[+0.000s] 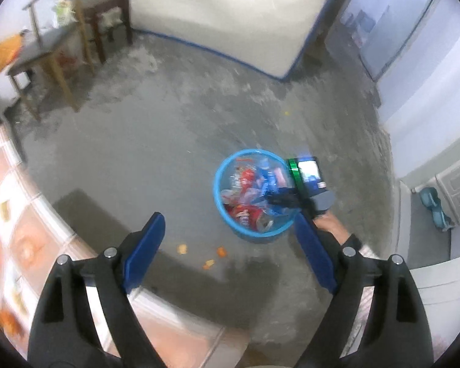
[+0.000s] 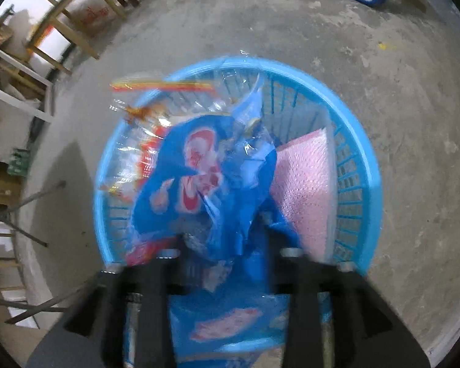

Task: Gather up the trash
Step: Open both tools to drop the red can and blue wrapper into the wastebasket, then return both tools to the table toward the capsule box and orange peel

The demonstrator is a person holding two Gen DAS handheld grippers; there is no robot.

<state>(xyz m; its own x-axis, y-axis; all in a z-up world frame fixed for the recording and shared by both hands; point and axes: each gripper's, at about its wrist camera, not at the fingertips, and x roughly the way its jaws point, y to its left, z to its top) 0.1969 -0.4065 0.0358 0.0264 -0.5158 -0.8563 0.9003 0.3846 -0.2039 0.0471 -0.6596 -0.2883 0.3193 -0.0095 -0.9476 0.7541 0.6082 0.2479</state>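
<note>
- The right gripper [image 2: 230, 263] reaches into the blue basket [image 2: 369, 165], apparently to deliver trash; a blue wrapper [image 2: 199, 178] lies just ahead of and between its fingers. Blur hides the tips, so whether they pinch it cannot be told.
- A pink foam sheet [image 2: 303, 190] leans against the basket wall, right of the fingers.
- The left gripper [image 1: 230, 245] hangs above the floor with fingers spread wide and nothing between them, seemingly ready for the orange scraps [image 1: 220, 252] lying just ahead between the fingertips.
- The basket sits beyond the left gripper's right finger.
</note>
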